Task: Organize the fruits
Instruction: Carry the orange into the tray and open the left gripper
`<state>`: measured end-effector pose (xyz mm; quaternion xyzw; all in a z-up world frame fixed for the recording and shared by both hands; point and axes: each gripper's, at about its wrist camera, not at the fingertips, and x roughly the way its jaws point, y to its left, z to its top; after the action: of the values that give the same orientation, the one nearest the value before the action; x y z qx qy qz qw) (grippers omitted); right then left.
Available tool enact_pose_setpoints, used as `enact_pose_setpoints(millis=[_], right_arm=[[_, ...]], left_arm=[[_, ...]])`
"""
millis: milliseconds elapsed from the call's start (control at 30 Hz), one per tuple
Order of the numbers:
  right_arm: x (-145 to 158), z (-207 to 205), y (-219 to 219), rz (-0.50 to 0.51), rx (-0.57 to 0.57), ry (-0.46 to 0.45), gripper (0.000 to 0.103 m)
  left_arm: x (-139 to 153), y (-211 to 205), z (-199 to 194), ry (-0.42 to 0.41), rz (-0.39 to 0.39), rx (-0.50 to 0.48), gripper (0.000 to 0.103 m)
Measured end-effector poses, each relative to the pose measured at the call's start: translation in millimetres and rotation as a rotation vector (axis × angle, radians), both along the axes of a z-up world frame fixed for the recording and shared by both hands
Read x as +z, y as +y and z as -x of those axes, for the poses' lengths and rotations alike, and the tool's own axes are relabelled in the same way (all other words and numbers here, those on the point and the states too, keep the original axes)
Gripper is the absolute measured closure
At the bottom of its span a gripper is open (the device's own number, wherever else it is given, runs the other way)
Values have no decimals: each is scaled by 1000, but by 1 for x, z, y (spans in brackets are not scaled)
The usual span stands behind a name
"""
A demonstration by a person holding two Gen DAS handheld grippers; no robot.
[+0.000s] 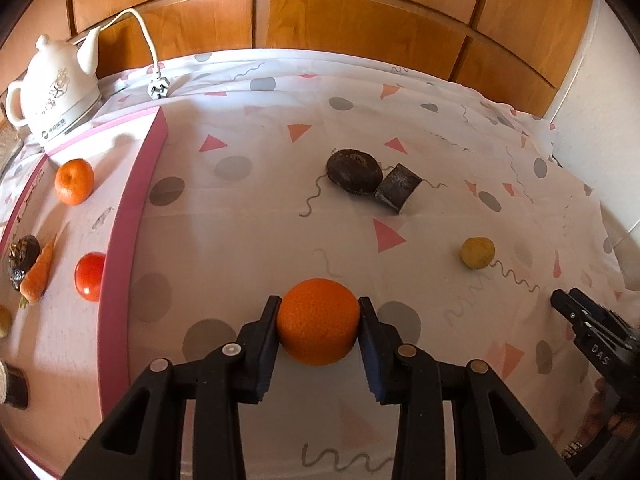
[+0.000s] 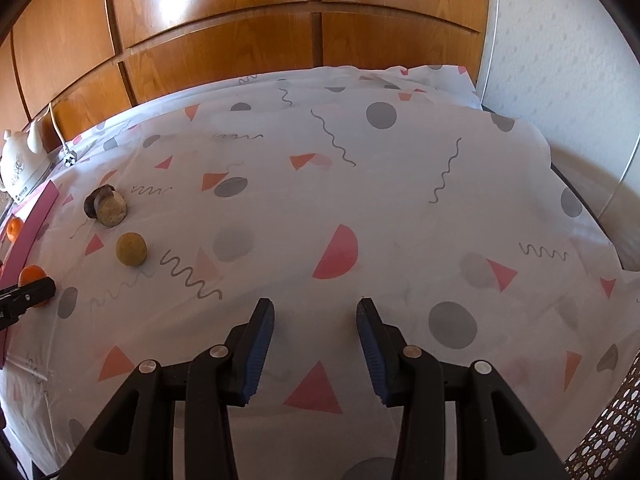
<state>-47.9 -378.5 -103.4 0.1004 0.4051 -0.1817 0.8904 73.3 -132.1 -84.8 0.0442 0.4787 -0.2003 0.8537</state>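
left gripper [image 1: 319, 312] clamps orange [image 1: 318, 322] (on cloth) | right gripper [image 2: 316, 312] agape, nothing btwn pads

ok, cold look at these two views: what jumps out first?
The big orange clamped in the left gripper, low and central in the left wrist view. Next, the pink-edged tray at the left holding a tomato, carrot and small orange. The right gripper is open over bare patterned cloth.
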Motion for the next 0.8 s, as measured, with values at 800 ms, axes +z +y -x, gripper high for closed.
enact_pose_setpoints(millis=[800], right_arm=[[-2, -2, 4, 17, 8, -2, 53]], left_arm=[[74, 101, 31, -105, 199, 174, 66]])
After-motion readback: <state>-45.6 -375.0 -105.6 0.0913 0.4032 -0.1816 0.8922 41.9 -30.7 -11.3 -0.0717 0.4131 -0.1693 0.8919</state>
